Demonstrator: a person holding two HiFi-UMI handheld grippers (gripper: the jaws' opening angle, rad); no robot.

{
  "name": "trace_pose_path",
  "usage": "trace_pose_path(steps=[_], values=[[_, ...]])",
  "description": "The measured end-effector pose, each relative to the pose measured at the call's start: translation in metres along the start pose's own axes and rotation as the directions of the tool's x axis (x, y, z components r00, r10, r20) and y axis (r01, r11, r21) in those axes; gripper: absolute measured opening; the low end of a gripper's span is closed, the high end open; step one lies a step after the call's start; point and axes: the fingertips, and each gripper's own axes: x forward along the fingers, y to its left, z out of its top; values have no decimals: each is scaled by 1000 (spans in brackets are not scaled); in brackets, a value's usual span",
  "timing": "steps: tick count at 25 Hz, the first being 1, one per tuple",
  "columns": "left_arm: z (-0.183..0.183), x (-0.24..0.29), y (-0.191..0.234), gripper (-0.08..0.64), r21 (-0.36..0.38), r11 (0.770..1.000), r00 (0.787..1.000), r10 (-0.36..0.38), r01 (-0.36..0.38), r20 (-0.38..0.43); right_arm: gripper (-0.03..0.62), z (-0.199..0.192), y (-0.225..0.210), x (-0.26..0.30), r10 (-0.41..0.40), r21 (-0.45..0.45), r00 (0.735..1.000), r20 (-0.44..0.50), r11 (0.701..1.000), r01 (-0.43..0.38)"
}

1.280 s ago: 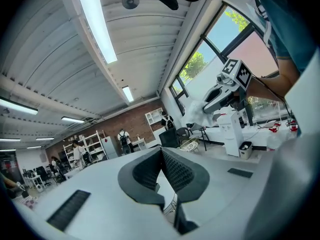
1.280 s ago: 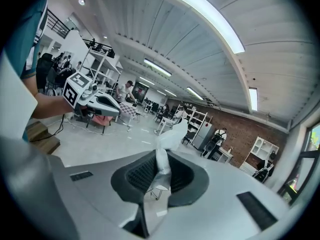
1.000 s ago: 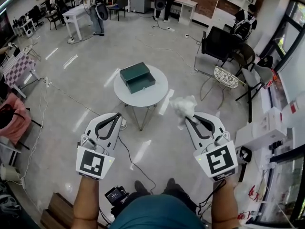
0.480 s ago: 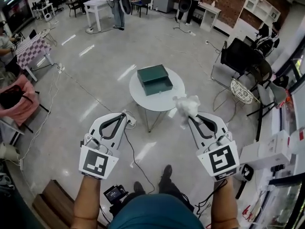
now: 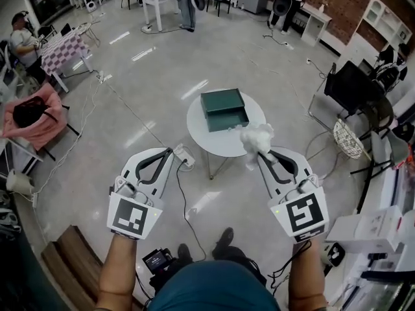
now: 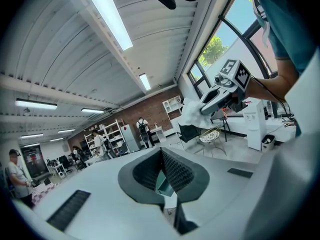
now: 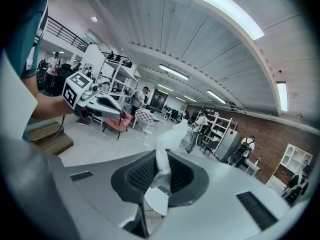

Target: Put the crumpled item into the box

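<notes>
Entry: transport step, crumpled item in carriage, not yet at the box. Right tool [image 5: 261, 155]: jaws pinching the lower tail of the crumpled item [image 5: 257, 138], a white paper-like wad. The right gripper view shows a strip of it caught between the ribbed pads, with the bulk bunched beyond the tips. Left tool [image 5: 165, 153]: jaws pressed together at the tips, nothing held, level with the right tool and well to its left. Box [image 5: 224, 109]: dark green, on a small round white desk [image 5: 224, 145], ahead of the right tool and somewhat to its left, apart from the tips. The wad overlaps the near rim of the desk in the head view, but appears to hang above it and not to touch it. Both tools are held over the floor [image 5: 130, 89] on the near side of the desk. Whether the box stands open cannot be told from these views. Next move, as judged: carry the right tool forward and leftward until the wad hangs over the box, lower it, then spread the jaws. If the box proves closed, the left tool would likely have to open it first. Risk noted: only a thin tail is gripped, so the wad could slip or catch on a pad at release.
</notes>
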Motion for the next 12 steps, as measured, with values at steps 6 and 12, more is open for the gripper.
trace_pose_path(steps=[6, 12], values=[[11, 68, -25, 18, 18, 999, 998, 37, -36, -45, 67, -43, -65, 12, 52, -2, 998, 39, 999, -52], [18, 123, -27, 18, 17, 999, 996, 41, -39, -83, 67, -63, -116, 24, 63, 27, 996, 61, 998, -65]])
